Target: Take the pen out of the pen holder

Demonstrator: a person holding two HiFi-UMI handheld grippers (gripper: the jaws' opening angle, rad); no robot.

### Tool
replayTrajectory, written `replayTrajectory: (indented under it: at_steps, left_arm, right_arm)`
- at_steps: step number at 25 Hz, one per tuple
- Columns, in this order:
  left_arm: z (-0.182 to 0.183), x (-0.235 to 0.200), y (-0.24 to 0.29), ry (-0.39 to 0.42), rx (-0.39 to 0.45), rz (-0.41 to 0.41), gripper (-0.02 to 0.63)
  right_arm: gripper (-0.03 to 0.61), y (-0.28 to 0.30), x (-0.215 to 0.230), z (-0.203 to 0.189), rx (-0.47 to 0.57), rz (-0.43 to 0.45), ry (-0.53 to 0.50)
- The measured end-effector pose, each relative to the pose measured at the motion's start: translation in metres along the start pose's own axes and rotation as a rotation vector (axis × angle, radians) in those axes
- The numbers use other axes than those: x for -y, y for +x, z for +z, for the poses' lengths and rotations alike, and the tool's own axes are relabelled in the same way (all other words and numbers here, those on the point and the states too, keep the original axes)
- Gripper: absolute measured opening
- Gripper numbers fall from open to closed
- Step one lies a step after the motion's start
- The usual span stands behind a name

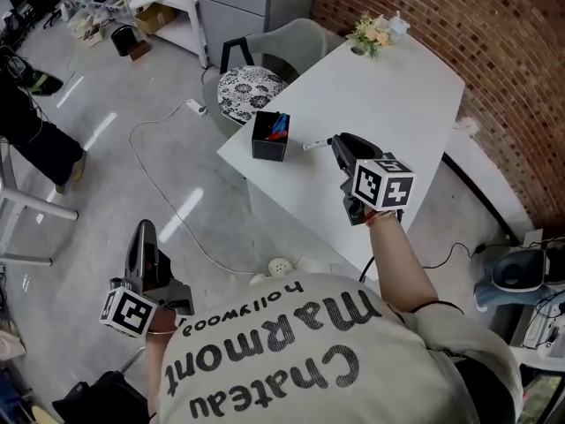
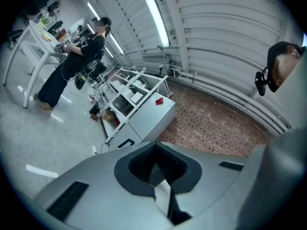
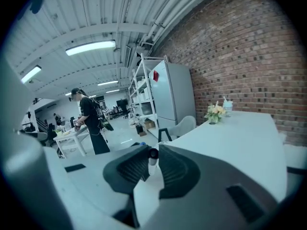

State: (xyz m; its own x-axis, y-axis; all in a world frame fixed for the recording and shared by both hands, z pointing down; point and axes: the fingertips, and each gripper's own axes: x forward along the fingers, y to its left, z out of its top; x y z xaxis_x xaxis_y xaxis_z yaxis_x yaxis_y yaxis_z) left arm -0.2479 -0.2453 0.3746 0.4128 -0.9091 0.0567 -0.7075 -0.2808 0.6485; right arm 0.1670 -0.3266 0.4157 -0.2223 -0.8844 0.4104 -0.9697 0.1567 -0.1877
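A black pen holder point(image 1: 269, 138) with red and blue pens in it stands near the left edge of the white table point(image 1: 397, 104). Just to its right, my right gripper point(image 1: 334, 141) is shut on a white pen point(image 1: 312, 146) that points toward the holder and lies low over the table. In the right gripper view the pen's dark-capped end point(image 3: 153, 160) sits clamped between the pads of my right gripper point(image 3: 151, 163). My left gripper point(image 1: 141, 230) hangs off the table over the floor. Its jaws look closed with nothing in them point(image 2: 154, 169).
A small flower vase point(image 1: 375, 32) stands at the table's far corner. A grey chair with a patterned cushion point(image 1: 247, 88) is behind the holder. A cable and power strip point(image 1: 195, 106) lie on the floor. A brick wall point(image 1: 494, 51) borders the right side. A person point(image 2: 76, 56) works far off.
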Motion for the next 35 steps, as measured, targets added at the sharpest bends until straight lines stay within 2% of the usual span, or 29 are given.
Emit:
replayTrajectory:
  at_steps: [7,13,18,25,29,33,35]
  left_arm:
    - [-0.004,0.000,0.006,0.013,-0.042,-0.054,0.001]
    - [-0.018,0.003,0.012,0.129,-0.102,-0.060,0.001]
    - [-0.023,0.001,0.017,0.121,-0.100,-0.057,0.001]
    - [-0.022,0.006,0.023,0.154,-0.090,-0.060,0.000]
    - [-0.020,0.017,0.026,0.219,-0.079,-0.042,0.001]
    - [-0.029,0.030,0.024,0.340,-0.091,0.007,0.000]
    - [-0.036,0.037,0.023,0.359,-0.094,0.016,0.001]
  right_arm:
    - [0.072,-0.019,-0.022,-0.022,-0.043,0.009,-0.027]
    - [0.072,-0.021,-0.058,-0.043,-0.081,0.064,-0.059]
    - [0.072,-0.011,-0.087,-0.048,-0.101,0.122,-0.116]
    - [0.072,0.002,-0.119,-0.036,-0.060,0.188,-0.148]
    - [0.074,0.000,-0.131,-0.023,-0.020,0.215,-0.157]
    - [0.074,-0.010,-0.140,-0.008,0.025,0.257,-0.136]
    - [0.074,-0.015,-0.141,-0.004,0.047,0.273,-0.116]
